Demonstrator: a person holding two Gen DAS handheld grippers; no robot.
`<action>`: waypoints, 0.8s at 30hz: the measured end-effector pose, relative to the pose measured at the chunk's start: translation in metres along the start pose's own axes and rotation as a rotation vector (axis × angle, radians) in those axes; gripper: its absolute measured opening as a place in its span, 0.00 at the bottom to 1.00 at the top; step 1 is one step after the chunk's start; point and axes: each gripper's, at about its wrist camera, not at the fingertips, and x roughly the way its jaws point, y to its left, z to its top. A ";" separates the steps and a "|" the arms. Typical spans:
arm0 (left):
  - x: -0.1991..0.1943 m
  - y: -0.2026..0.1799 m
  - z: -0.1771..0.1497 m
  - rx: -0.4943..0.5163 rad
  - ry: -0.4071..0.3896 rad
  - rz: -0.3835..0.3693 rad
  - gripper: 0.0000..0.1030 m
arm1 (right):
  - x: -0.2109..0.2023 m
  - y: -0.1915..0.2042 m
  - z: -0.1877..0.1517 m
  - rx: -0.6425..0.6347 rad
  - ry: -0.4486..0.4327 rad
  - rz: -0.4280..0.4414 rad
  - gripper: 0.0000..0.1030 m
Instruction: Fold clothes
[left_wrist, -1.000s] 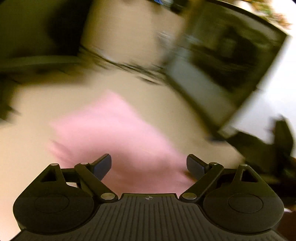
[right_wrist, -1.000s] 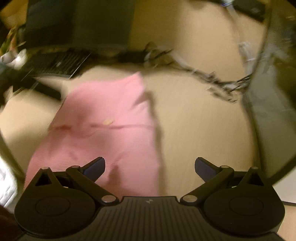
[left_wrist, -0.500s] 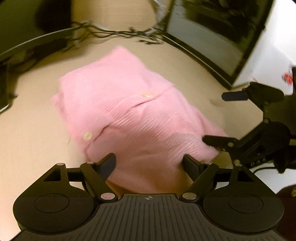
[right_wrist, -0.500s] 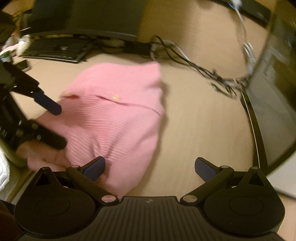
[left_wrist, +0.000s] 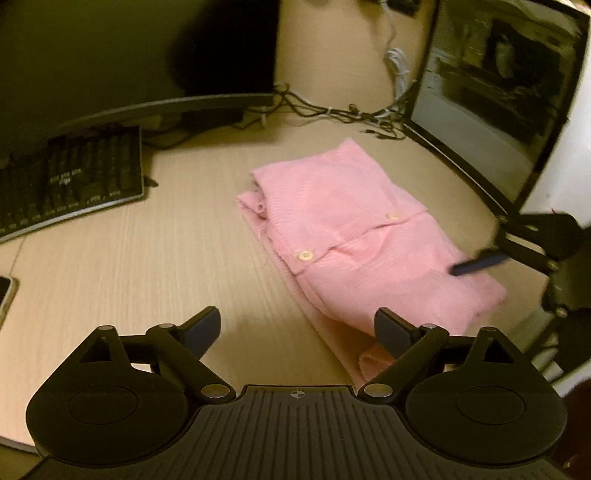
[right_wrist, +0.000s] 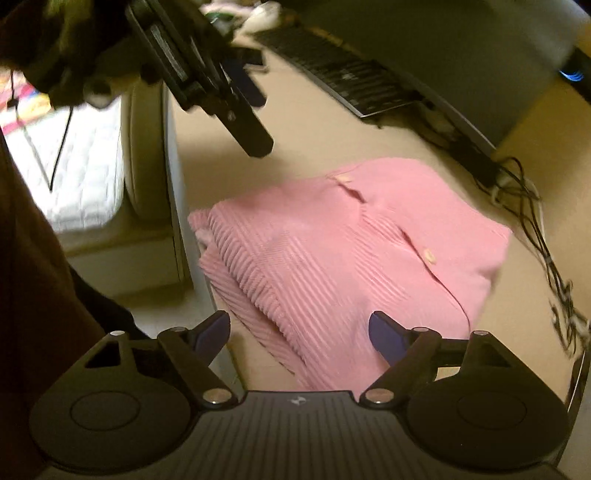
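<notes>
Garment: a pink ribbed garment (left_wrist: 354, 236) with pale buttons (left_wrist: 305, 255) lies on the wooden desk (left_wrist: 147, 258), already doubled over into a rough rectangle, its near corner at the desk's front edge

Surroundings: a keyboard (left_wrist: 70, 181) sits well apart to the left, a tangle of cables (left_wrist: 332, 110) behind the cloth, a monitor (left_wrist: 491, 99) beside it on the right

Left gripper: the left gripper (left_wrist: 297, 332) hangs over bare desk just beside the garment's near edge, jaws spread wide and opening, nothing between them; only its right finger overlaps the cloth's corner in view

Right gripper: the right gripper (right_wrist: 299, 334) is above the near end of the garment, jaws fairly wide but closing; ribbed cloth shows in the gap, yet the pads do not appear to press on it

Step, as judged: both tools seem to be lining up on the near edge for another fold

Risk, partial pinch: closing over only the top layer would likely peel it off and undo the stack

Risk, uneven lift: with the left jaws off the cloth and the right over it, one side may rise alone and skew the fold

Risk, slide: the soft knit could drag across the smooth desk toward the cables, or slip off the front edge

Risk, collision: the two grippers are near one another and could clash over the same corner
</notes>
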 end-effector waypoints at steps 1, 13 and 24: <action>-0.001 -0.005 -0.003 0.023 -0.007 0.005 0.92 | 0.004 0.000 0.001 -0.019 0.007 -0.013 0.71; 0.014 -0.057 -0.025 0.331 0.001 -0.022 0.97 | 0.023 -0.096 -0.012 0.738 0.024 0.251 0.55; 0.062 -0.057 0.010 0.221 0.009 -0.011 0.97 | -0.021 -0.031 -0.011 0.225 -0.079 -0.046 0.85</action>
